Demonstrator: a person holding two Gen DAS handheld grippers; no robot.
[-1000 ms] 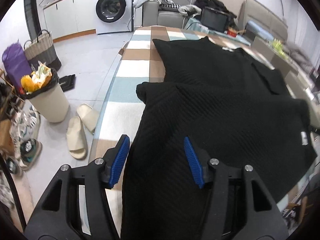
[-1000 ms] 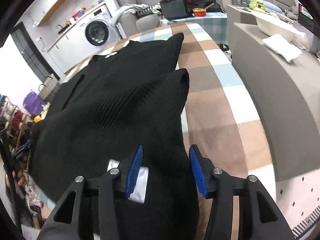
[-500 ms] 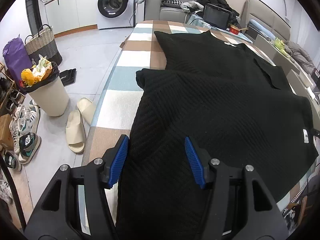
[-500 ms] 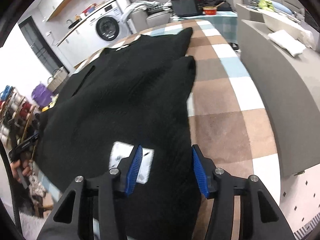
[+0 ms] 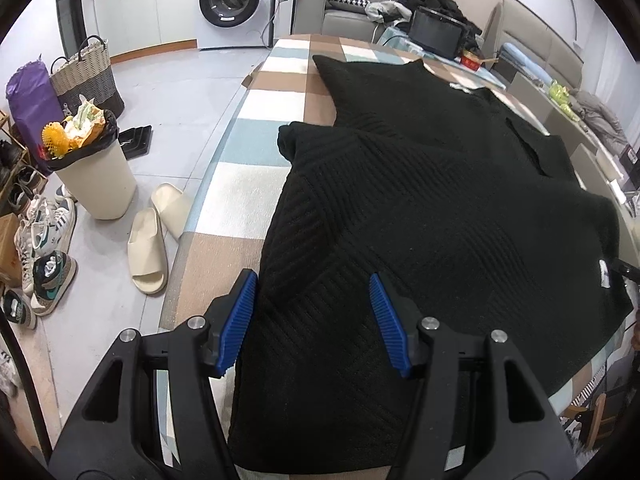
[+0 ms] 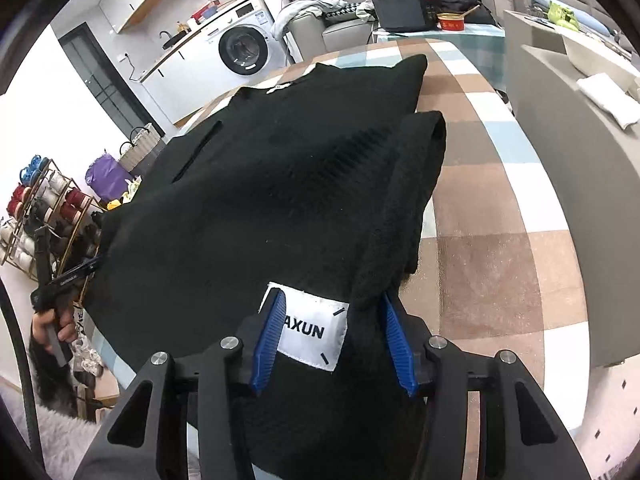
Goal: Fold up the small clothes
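Both tongs still half-open around black sweater — label now nearer

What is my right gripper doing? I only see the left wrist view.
Observer: The right gripper is closed on the black sweater, at a doubled-over edge.
Operator: Any marker at that corner?
Observer: Yes, a white label lettered AXUN sits between its pads.
Operator: Can you see my left side from there?
Observer: Yes, a hand holds the left gripper at the sweater's opposite edge.
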